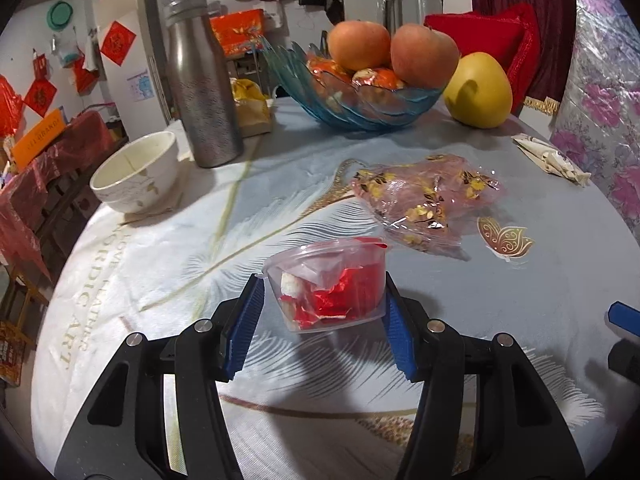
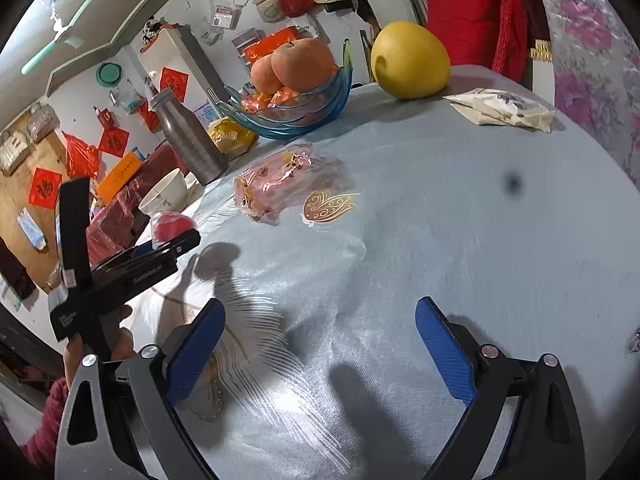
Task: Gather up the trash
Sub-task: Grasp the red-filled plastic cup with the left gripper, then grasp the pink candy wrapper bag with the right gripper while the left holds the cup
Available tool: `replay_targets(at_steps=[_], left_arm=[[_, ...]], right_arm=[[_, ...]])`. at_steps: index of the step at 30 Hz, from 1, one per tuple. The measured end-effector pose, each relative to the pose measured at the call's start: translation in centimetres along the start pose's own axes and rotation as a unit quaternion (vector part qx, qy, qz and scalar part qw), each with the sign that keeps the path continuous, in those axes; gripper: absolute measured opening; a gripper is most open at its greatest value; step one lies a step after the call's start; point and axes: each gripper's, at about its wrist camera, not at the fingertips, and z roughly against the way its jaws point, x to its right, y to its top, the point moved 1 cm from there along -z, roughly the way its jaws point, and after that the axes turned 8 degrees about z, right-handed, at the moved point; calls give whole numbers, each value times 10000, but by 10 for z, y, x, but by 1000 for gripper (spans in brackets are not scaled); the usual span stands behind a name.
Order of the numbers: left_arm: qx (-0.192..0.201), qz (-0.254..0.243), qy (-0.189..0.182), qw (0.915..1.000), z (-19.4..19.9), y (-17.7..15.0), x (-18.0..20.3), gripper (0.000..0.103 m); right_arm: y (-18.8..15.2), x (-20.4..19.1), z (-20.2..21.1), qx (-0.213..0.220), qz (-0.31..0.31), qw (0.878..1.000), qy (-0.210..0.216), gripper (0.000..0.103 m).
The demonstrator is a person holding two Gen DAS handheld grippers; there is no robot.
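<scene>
A home: fruit bowl (image 1: 352, 108) on clothed table (image 1: 160, 280), bags hung on wall

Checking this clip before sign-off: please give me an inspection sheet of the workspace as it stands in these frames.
Surface: round table under a pale feather-print cloth.
Job's things: clear plastic cup stuffed with red wrappers; pink crinkled wrapper lying flat; white packet near the far edge.
Clutter: white bowl, steel bottle, blue glass fruit bowl with apples, yellow pomelo.
Grippers: left gripper shut on the cup, pads on both sides, cup tilted; right gripper open, nothing between its fingers.
Cables: nothing seen.
Surroundings: bags hanging on the wall, red paper decorations, red cushion, flowered cover at the right.
</scene>
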Motion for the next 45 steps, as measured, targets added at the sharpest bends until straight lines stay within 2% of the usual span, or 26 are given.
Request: replay_targets(at_steps=[9, 20, 25, 29, 34, 36, 39, 41, 43, 45], left_arm=[[133, 141, 55, 9998, 13, -3, -16, 57], [86, 620, -7, 9980, 13, 5, -39, 57], [53, 823, 29, 9966, 12, 9, -50, 57], [35, 855, 24, 9963, 11, 10, -52, 57], [-5, 833, -11, 9965, 10, 10, -51, 57], [-12, 824, -8, 9966, 9, 10, -50, 57], [-16, 805, 10, 9968, 8, 10, -49, 57], [-60, 816, -22, 9966, 6, 10, -48, 57], [-130, 848, -111, 9963, 4, 10, -48, 57], [-164, 835, -127, 9963, 2, 9, -47, 57]], right_arm=[[12, -1, -13, -222, -154, 9996, 14, 94], [71, -36, -26, 46, 230, 9997, 77, 94], [98, -33, -48, 111, 169, 9998, -20, 94], [115, -16, -75, 115, -161, 9997, -142, 94], [123, -1, -113, -91, -844, 9955, 409, 94], [122, -1, -129, -149, -947, 9942, 479, 94], [117, -7, -147, -227, -837, 9949, 508, 96], [116, -17, -146, -94, -500, 9982, 331, 96], [115, -25, -149, -115, -292, 9993, 212, 83], [114, -28, -151, -109, -201, 9987, 455, 42]])
